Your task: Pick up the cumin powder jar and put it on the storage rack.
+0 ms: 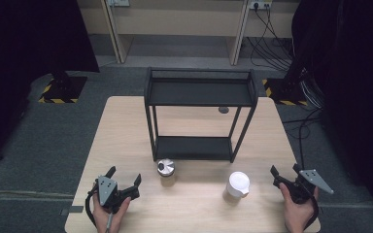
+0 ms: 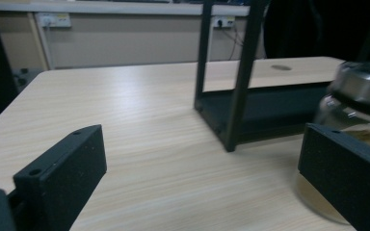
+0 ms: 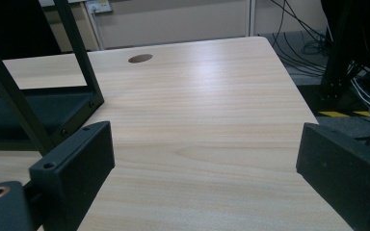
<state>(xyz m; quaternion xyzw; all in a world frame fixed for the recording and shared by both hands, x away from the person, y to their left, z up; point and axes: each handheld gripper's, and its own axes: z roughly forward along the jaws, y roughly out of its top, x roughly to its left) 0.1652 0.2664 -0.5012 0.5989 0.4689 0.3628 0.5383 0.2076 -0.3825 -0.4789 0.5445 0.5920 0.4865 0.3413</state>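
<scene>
- On a pale wooden table (image 1: 126, 126), two hand-held grippers are seen resting near the front edge, each with its jaws spread wide and nothing held between them.
- At the front left, the left gripper (image 1: 125, 181) is pointed toward a glass jar (image 1: 165, 171) with a metal lid, which stands just in front of the black two-tier rack (image 1: 200, 93); in the left gripper view the jar (image 2: 356, 110) is seen partly behind the right-hand jaw, close to it, though contact cannot be confirmed.
- At the front right, the right gripper (image 1: 284, 174) is held apart from a white lidded cup (image 1: 238, 184), with bare tabletop framed between its jaws in the right gripper view.
- A risk is judged for the jar: its round glass wall could slip from the pads if it is gripped off-centre, and it could be tipped or pushed by a jaw arriving from the side.
- The cup is judged light and easily knocked over by a hurried approach.
- The rack's thin front posts (image 2: 241, 77) stand just behind the jar and could be struck by a jaw or by a lifted item.
- Beyond the table, trailing cables (image 1: 272, 43) and a wall socket (image 1: 260, 5) are visible, well clear of the work.
</scene>
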